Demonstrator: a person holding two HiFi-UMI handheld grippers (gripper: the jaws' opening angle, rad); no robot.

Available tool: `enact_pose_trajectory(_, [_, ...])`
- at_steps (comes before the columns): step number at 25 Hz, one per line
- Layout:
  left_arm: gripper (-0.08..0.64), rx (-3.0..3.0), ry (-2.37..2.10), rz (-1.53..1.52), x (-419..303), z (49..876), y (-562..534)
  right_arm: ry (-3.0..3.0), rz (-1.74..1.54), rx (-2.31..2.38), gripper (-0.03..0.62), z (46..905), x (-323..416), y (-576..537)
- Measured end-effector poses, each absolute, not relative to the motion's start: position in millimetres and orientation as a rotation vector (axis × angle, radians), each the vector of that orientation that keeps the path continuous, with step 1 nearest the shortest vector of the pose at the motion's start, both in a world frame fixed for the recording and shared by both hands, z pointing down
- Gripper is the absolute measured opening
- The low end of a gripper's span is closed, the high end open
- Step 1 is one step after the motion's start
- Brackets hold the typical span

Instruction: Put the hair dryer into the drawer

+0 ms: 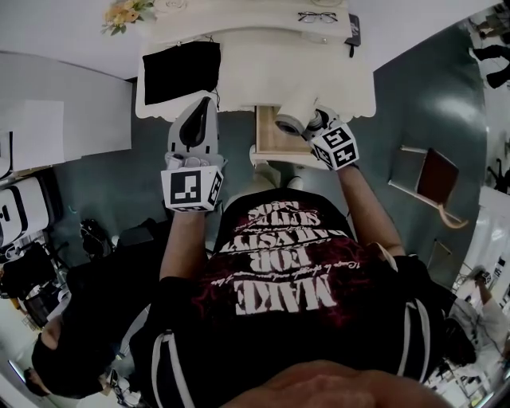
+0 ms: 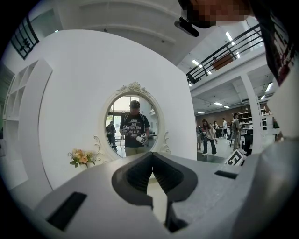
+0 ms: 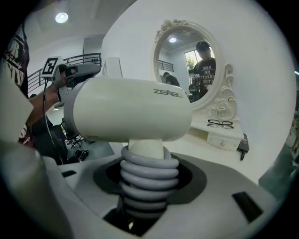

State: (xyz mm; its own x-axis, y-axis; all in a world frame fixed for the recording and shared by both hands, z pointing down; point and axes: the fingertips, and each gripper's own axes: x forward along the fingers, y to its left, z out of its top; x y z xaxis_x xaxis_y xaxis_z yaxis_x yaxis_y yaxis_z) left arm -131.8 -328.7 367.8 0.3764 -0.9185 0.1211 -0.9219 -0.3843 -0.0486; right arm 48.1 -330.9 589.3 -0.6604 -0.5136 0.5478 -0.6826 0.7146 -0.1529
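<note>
1. The right gripper (image 1: 312, 123) is clenched on the hair dryer (image 3: 131, 109). Its jaws stand wide around the handle, and the pads press on the grey cord (image 3: 148, 179) coiled round it. Judgement: gripping over the coils keeps the cord bundled and leaves the barrel free.
2. In the head view the dryer hangs over the open drawer (image 1: 272, 142), toward its 1 o'clock corner. The barrel lies crosswise to the jaws. It is not yet laid inside, and I cannot tell whether it touches the rim.
3. The left gripper (image 2: 152, 158) is clamped shut on nothing. It sits at 9 o'clock of the drawer, aimed at the mirror (image 2: 134, 119). Judgement: it is parked aside so the opening stays free.
4. Materials:
   - The barrel is a smooth matte white cylinder with rounded edges and a grey band at one end.
   - The cord looks rubbery and round in section, stacked in even rings.
   - The drawer floor is pale wood.
   - The dressing table (image 1: 263, 72) is white with a scalloped edge.
   - The mirror is oval in a carved white frame.
5. On the table top, a black mat (image 1: 182, 70) lies at 10 o'clock of the drawer. Glasses (image 1: 317, 16) lie at 12 o'clock at the back, and flowers (image 1: 123, 12) stand at 11.
6. Judgement: the step in hand is lowering the dryer in. The crosswise barrel may catch the drawer's rim, and the coils may slip under the pads.
</note>
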Motion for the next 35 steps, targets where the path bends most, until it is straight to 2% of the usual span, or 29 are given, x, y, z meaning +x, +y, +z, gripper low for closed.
enact_pose_trajectory(35, [0.005, 2.566, -1.704, 0.244, -125.3, 382.8, -343.3, -2.182, 0.504, 0.568, 0.216, 733.2, 37.1, -290.3])
